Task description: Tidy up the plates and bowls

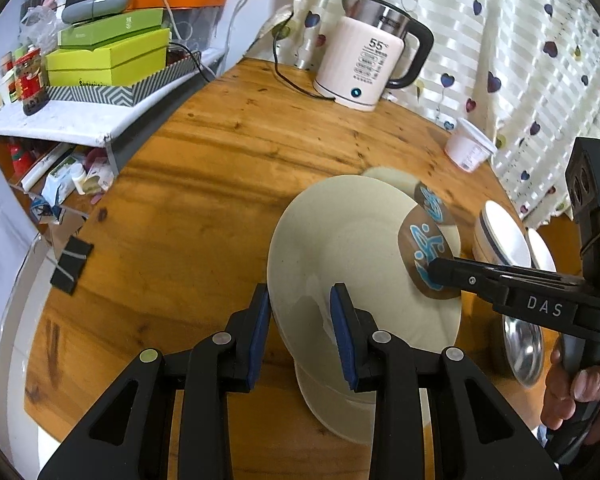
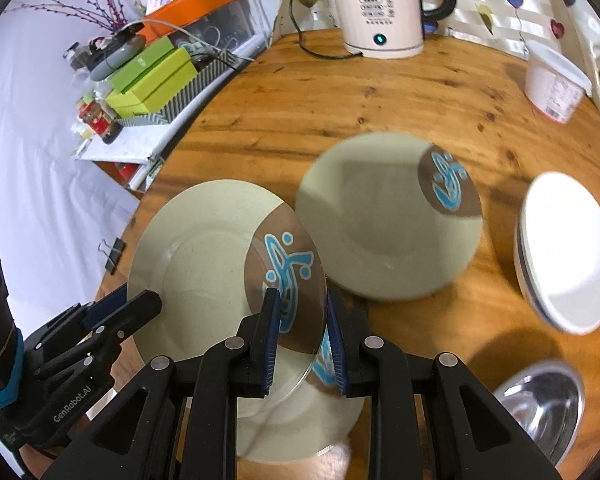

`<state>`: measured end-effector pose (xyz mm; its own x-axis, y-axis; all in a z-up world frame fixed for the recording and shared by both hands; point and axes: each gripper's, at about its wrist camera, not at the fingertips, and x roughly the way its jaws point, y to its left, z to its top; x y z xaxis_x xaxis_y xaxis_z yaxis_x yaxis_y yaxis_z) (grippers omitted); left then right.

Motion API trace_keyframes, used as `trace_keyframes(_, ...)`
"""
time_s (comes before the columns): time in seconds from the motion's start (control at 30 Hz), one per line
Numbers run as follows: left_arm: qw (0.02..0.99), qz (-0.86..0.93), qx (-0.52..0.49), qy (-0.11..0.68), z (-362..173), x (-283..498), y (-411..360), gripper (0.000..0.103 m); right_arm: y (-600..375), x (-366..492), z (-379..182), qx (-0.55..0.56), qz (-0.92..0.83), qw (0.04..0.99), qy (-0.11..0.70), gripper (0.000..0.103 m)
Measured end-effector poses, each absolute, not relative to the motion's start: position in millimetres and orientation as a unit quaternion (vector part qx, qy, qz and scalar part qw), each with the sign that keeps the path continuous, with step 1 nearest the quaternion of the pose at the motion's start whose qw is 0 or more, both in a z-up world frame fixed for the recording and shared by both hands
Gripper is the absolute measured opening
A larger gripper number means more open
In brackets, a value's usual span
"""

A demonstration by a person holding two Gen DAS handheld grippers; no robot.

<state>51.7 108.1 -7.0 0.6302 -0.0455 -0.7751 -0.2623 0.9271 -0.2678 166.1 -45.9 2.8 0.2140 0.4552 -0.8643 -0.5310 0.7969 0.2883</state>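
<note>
**Kid:** The plate [image 2: 204, 256] is up in the air, tipped on its side. Why?

**Dad:** Both tools hold it. The right gripper [image 2: 300, 316] pinches the brown edge with the blue drawing. The left gripper [image 1: 300, 320] has its pads on each side of the other edge, but I cannot tell if it squeezes.

**Kid:** What is under it?

**Dad:** Another plate [image 2: 300, 408] just like it, lying on the wooden table [image 2: 340, 96]. I think the lifted one goes on top, to make a pile.

**Kid:** And that one beside it?

**Dad:** A third plate [image 2: 384, 216], with the same drawing. The white bowls [image 2: 568, 252] and the shiny metal bowl [image 2: 548, 404] wait on the right, so like sits with like.
</note>
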Motion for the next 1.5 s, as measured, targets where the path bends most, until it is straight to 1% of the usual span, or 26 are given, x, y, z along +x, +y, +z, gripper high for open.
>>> trace_keyframes(0.67,0.871,0.047,-0.174,0.457,-28,40,78,0.032,-84,141,-22,-0.027,0.296,0.772,0.562,0.023)
trace_keyframes(1.2,0.869,0.053,-0.167,0.464,-35,39,75,0.032,-77,137,-25,-0.058,0.291,0.780,0.551,0.026)
trace_keyframes(1.5,0.869,0.054,-0.163,0.464,-36,38,73,0.032,-72,135,-26,-0.072,0.289,0.785,0.544,0.030)
